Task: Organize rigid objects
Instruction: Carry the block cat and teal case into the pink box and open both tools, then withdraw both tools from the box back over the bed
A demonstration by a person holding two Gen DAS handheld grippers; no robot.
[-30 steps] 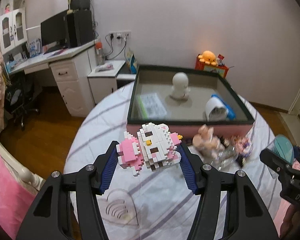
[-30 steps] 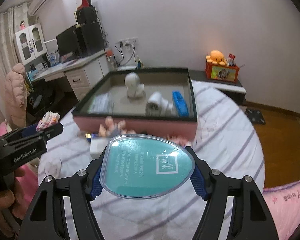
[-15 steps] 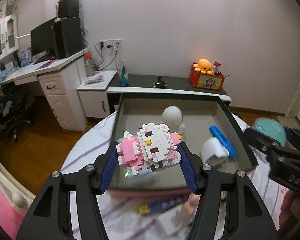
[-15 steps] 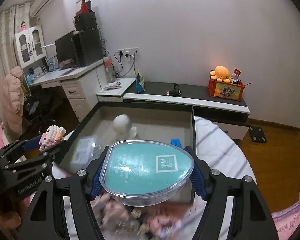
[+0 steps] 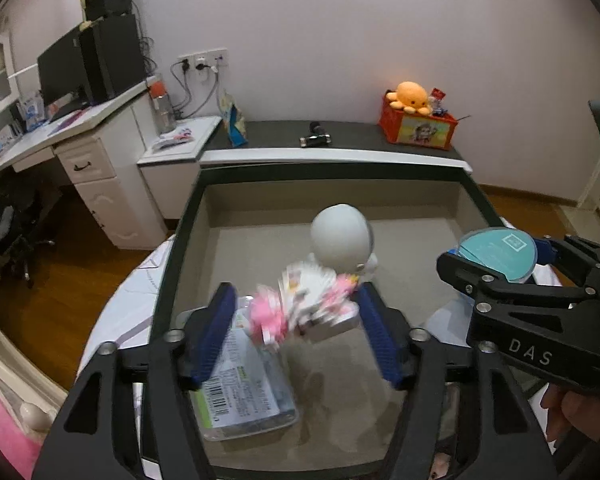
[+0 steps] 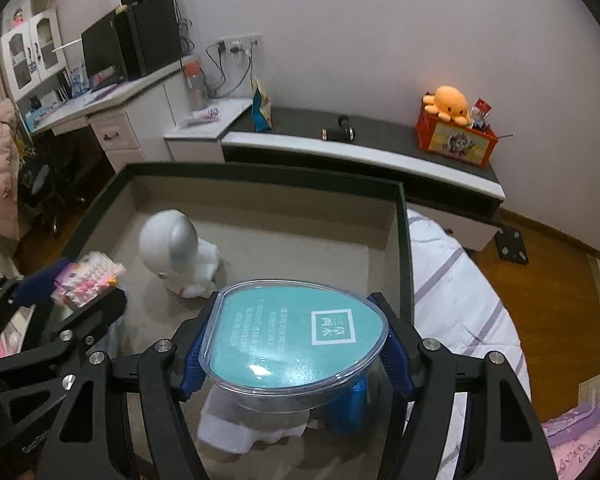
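Observation:
My left gripper (image 5: 296,312) is open over the dark-rimmed box (image 5: 168,256). The pink-and-white brick cat (image 5: 304,304) is blurred between the spread fingers, loose and tilted, above the box floor. My right gripper (image 6: 296,348) is shut on a clear egg-shaped case with a teal label (image 6: 296,332), held above the box's right part; it also shows in the left wrist view (image 5: 496,252). The brick cat also shows in the right wrist view (image 6: 88,280).
Inside the box lie a white round-headed figure (image 5: 342,240), a clear labelled packet (image 5: 240,392), a white item (image 6: 236,428) and a blue item (image 6: 348,408). The box stands on a striped cloth (image 6: 456,296). A low cabinet (image 5: 340,144) and a desk (image 5: 80,136) stand behind.
Both grippers have moved forward from the table over the box. My left gripper has opened and let go of the brick cat, which is tipping down. My right gripper still holds the case.

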